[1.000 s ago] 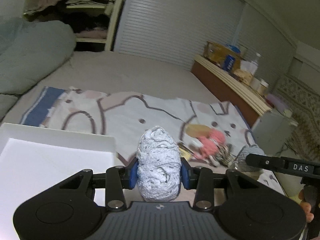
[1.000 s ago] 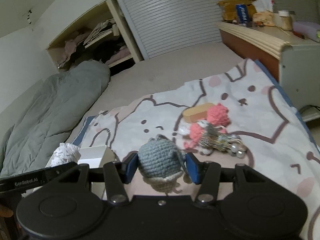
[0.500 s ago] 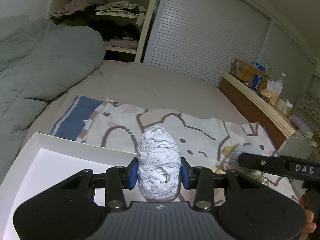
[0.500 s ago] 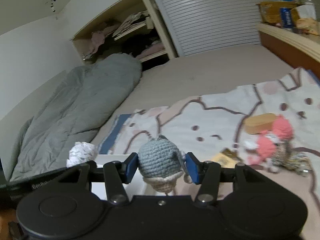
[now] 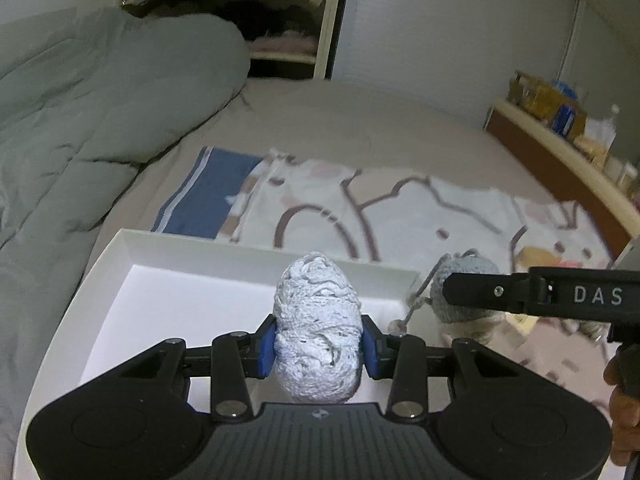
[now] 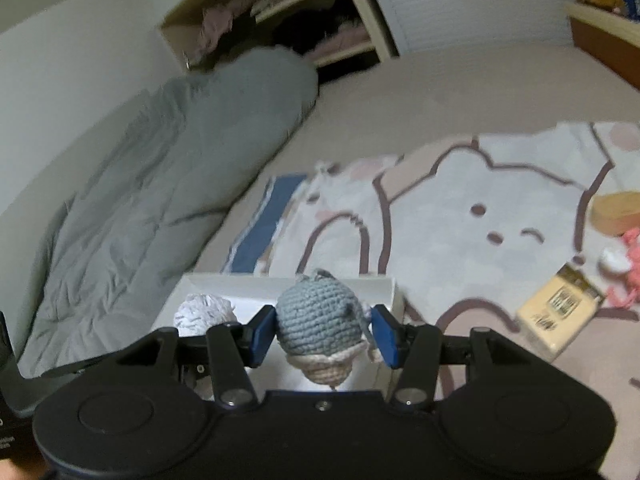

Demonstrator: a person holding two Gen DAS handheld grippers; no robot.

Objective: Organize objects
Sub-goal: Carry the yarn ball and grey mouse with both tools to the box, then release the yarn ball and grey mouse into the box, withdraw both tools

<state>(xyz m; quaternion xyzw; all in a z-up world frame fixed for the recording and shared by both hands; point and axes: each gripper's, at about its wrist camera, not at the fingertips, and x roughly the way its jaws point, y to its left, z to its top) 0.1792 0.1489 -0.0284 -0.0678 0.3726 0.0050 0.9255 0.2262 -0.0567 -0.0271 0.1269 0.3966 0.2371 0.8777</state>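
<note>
My left gripper (image 5: 318, 346) is shut on a white speckled yarn ball (image 5: 316, 328) and holds it above the white box (image 5: 256, 258). My right gripper (image 6: 324, 334) is shut on a grey-blue crocheted toy (image 6: 318, 322) with a beige base, held over the box's right end (image 6: 384, 286). The yarn ball (image 6: 204, 312) shows at the left of the right wrist view. The crocheted toy (image 5: 466, 280) and the right gripper's side show at the right of the left wrist view.
The box lies on a bed with a cartoon-cat blanket (image 6: 460, 208). A grey duvet (image 5: 80, 120) is heaped at the left. A yellow packet (image 6: 560, 312), a tan block (image 6: 616, 210) and a pink toy (image 6: 628, 268) lie on the blanket at the right. A wooden headboard shelf (image 5: 560, 148) stands far right.
Both grippers have swung left with their loads, from over the blanket's objects to over the white box. The pink toy and tan block have slid to the right edge of view.
</note>
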